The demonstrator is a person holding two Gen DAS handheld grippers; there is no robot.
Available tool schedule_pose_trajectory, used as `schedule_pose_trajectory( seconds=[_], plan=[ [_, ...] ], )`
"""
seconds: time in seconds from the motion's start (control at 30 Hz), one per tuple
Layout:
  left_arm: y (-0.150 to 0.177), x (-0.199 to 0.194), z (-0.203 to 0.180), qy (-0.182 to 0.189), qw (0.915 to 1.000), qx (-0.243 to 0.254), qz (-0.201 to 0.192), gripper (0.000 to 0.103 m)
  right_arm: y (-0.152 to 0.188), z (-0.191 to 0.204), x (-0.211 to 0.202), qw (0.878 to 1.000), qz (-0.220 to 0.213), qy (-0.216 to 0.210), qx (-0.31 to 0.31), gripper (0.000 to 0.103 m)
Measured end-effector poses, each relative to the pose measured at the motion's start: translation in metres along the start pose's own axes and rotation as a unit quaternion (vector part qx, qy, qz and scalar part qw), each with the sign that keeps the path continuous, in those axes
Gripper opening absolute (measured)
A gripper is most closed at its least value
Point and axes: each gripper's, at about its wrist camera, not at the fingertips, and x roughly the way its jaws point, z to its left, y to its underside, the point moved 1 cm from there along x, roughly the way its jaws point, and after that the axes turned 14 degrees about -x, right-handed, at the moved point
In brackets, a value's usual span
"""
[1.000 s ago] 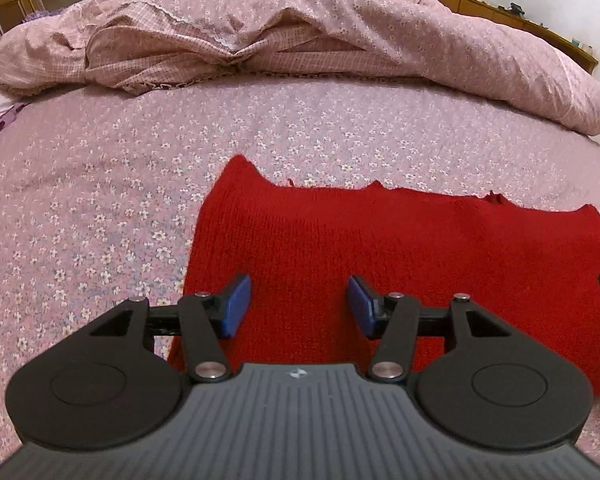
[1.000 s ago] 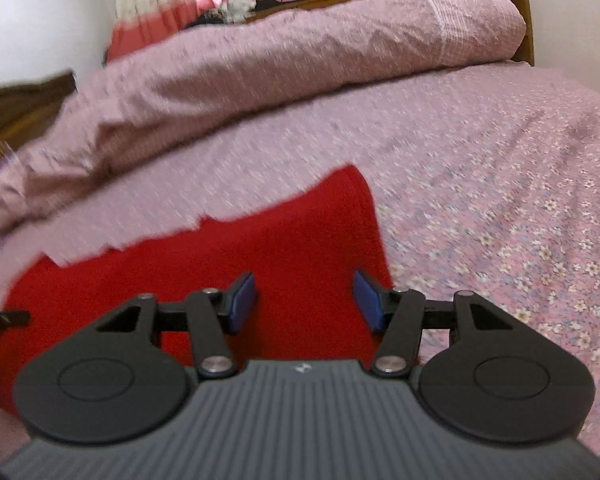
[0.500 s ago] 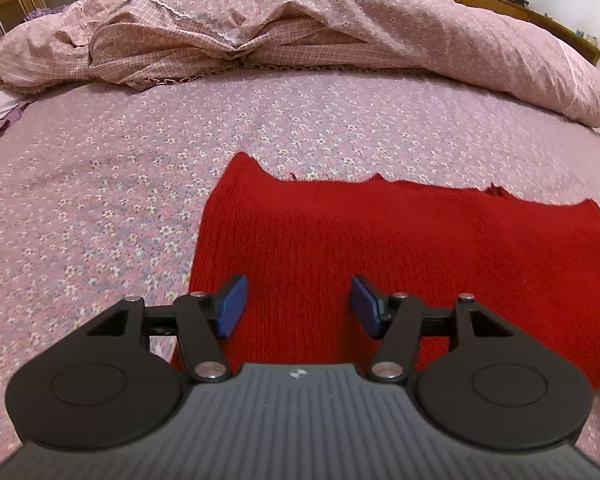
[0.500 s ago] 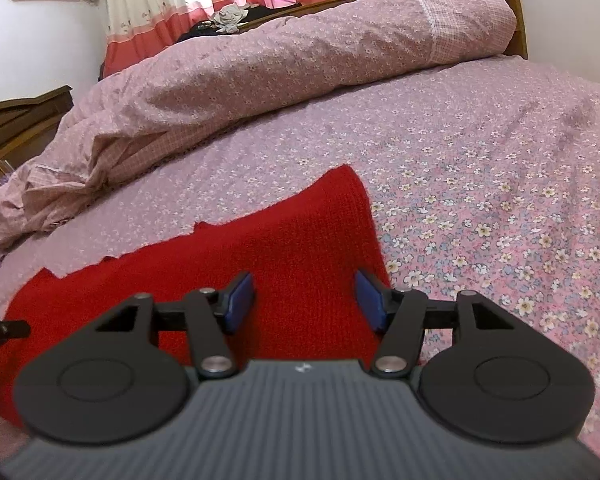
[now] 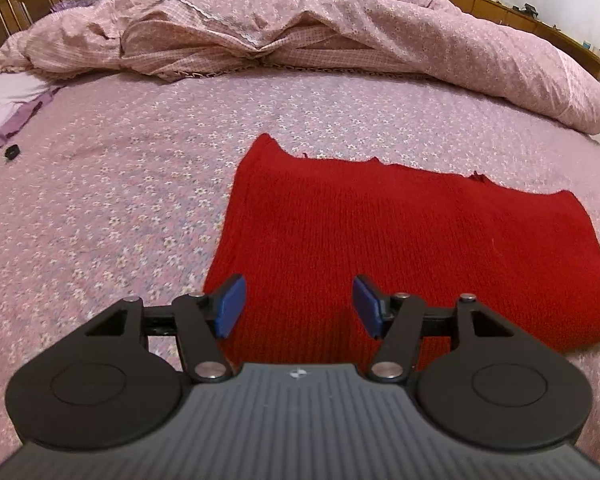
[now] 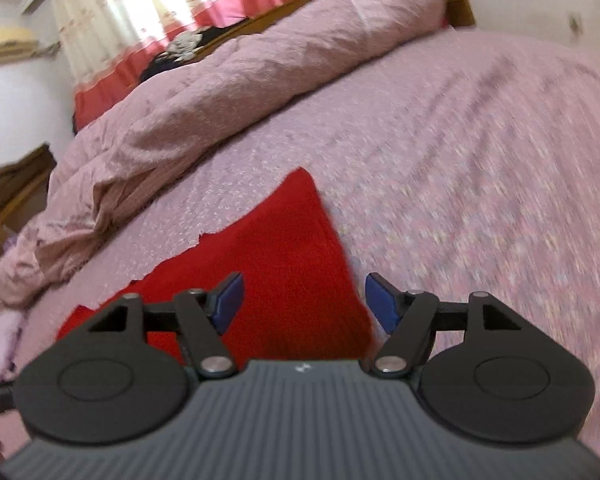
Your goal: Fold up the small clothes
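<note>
Red knitted garment [image 5: 400, 236], lying flat and spread on the flower-patterned bed sheet [image 5: 120, 184]. The left gripper [image 5: 298, 304] hovers over its near left part, jaws apart and empty; the right gripper [image 6: 302, 300], above its near right corner, is opening, gripping nothing.

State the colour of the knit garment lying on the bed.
Solid red knit garment; it shows best in the left wrist view.

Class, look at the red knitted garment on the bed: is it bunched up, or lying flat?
Lying flat. The red knitted garment forms one smooth rectangle on the floral bedsheet, without bunching. Whether it is already folded double, cannot tell.
</note>
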Motion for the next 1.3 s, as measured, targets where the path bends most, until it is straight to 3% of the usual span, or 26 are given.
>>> schedule_pose_trajectory(
  seconds=[0.23, 0.67, 0.8, 0.97, 1.13, 1.3],
  plan=[
    [0.012, -0.008, 0.009, -0.014, 0.9999, -0.009, -0.001, 0.066, 0.019, -0.008, -0.009, 0.999, 0.021, -0.003, 0.048, 0.071],
    [0.016, 0.009, 0.025, -0.036, 0.9979, -0.043, 0.033, 0.07, 0.033, -0.004, 0.023, 0.991, 0.052, -0.034, 0.117, 0.071],
    [0.016, 0.014, 0.026, -0.039, 0.9977, -0.042, 0.037, 0.071, 0.033, -0.005, 0.034, 0.989, 0.046, -0.035, 0.133, 0.072],
    [0.015, 0.018, 0.027, -0.038, 0.9974, -0.046, 0.04, 0.071, 0.037, 0.001, 0.039, 0.992, 0.024, -0.041, 0.121, 0.082],
    [0.016, 0.02, 0.029, -0.037, 0.9973, -0.048, 0.041, 0.071, 0.042, 0.005, 0.042, 0.994, 0.006, -0.039, 0.102, 0.083],
    [0.016, 0.02, 0.029, -0.037, 0.9973, -0.048, 0.041, 0.071, 0.041, -0.001, 0.039, 0.99, 0.014, -0.051, 0.13, 0.083]
  ],
)
